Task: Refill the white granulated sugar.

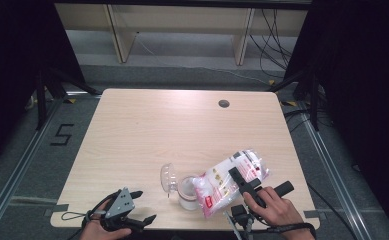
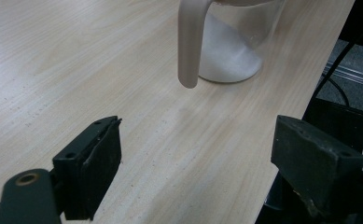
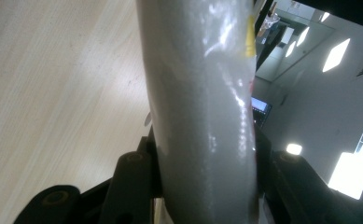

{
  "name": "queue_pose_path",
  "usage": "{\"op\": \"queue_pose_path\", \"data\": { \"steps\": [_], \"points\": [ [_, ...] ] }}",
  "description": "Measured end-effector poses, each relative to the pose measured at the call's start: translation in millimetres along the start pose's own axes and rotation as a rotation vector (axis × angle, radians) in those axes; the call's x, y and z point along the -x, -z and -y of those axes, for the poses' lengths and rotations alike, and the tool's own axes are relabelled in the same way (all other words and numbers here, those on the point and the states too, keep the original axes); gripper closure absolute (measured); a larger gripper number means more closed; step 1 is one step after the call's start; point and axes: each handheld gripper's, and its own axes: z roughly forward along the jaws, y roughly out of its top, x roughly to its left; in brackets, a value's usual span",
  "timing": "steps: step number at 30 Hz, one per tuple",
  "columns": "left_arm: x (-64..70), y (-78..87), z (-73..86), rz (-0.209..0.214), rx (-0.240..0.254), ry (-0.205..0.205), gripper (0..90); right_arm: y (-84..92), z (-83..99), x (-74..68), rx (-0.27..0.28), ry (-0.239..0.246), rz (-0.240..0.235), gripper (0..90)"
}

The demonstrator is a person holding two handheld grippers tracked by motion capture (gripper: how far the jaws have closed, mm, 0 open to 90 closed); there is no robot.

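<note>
- L hand (image 1: 94,231) comes in at bottom left, holds left gripper (image 1: 144,206) low, near the front edge of the tabletop (image 1: 147,125).
- L jaws wide apart, nothing between, aimed fwd-right.
- R hand (image 1: 277,209) at bottom right, wrapped round right gripper (image 1: 238,176), aimed up-left.
- R jaws clamped on both sides of a bag (image 3: 202,102), which is tilted.

Readable: a black "5" marked on the grey floor (image 1: 62,134), left of the table (image 1: 182,125), off its left edge. Red-and-yellow printing on the clear bag (image 1: 229,181) of white grains, near the table's front right; a red label patch at the bag's lower end, another red patch near its upper end, lettering too small to make out. Yellow and red traces on the bag (image 3: 202,107) in the right gripper view, unreadable.
</note>
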Motion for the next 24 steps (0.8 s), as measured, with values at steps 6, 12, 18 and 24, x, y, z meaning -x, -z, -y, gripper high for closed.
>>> {"op": "queue_pose_path", "data": {
  "steps": [6,12,18,24],
  "points": [
    [0.6,-0.1,-0.4,0.003,-0.006,0.002,15.8,0.2,0.1,-0.4,-0.002,-0.008,-0.005,65.2],
    [0.4,-0.2,0.0,0.002,0.000,0.006,15.8,1.2,0.2,-1.5,-0.009,-0.030,-0.013,65.4],
    [0.5,-0.2,-0.1,0.004,0.000,0.004,15.8,1.4,0.0,-1.2,-0.010,-0.029,-0.012,65.5],
    [0.4,-0.1,-0.2,0.003,0.000,0.005,15.8,1.4,0.0,-0.6,-0.009,-0.028,-0.015,65.6]
  ]
}}
